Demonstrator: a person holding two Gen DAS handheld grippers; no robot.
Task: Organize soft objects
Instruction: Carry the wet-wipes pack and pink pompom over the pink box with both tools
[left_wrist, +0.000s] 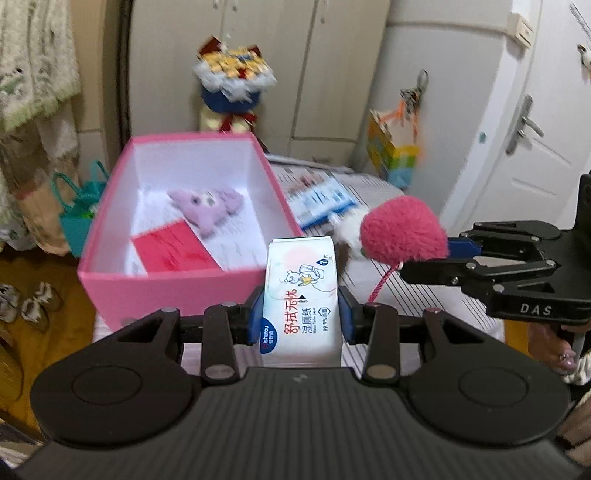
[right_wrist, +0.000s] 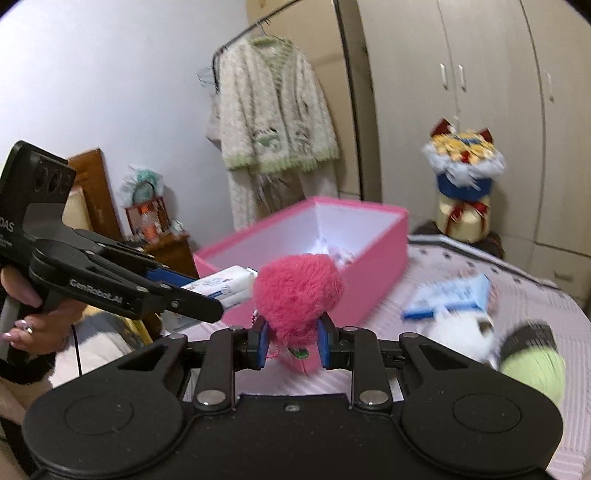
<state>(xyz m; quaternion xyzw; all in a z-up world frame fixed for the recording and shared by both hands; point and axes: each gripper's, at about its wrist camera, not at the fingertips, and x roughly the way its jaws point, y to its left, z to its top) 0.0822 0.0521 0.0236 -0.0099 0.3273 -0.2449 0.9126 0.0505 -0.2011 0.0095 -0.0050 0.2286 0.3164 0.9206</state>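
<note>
My left claw (left_wrist: 301, 314) is clamped on a slim, glossy pack of wet wipes (left_wrist: 301, 299), a flat plastic-wrapped rectangle printed with a cartoon bear and red characters. Its blue pads (left_wrist: 347, 317) press both long edges, and the pack stands upright in the air just in front of the near wall of the pink box (left_wrist: 177, 284).

My right claw (right_wrist: 293, 343) grips a fuzzy pink plush (right_wrist: 295, 295), rounded and shaggy like a heart or strawberry, with a thin pink cord dangling beneath it. In the left wrist view that plush (left_wrist: 404, 230) sits at about 3 o'clock from the wipes, near the box's right corner, held above the bed.

The pink box is a stiff rectangular carton, smooth and white inside, open at the top. Lying on its floor are a small lilac plush toy (left_wrist: 207, 206), soft and lumpy, and a flat red packet (left_wrist: 173, 253) at roughly 7 o'clock from it.

The box rests on a bed (right_wrist: 461, 266) covered in a pale, finely striped quilted spread. In the right wrist view, at 3 o'clock from my plush, lie a blurred blue-and-white packet (right_wrist: 448, 291), a white fluffy toy (right_wrist: 458, 336) and a lime-green fuzzy object (right_wrist: 532, 365), all too smeared to describe further.
</note>
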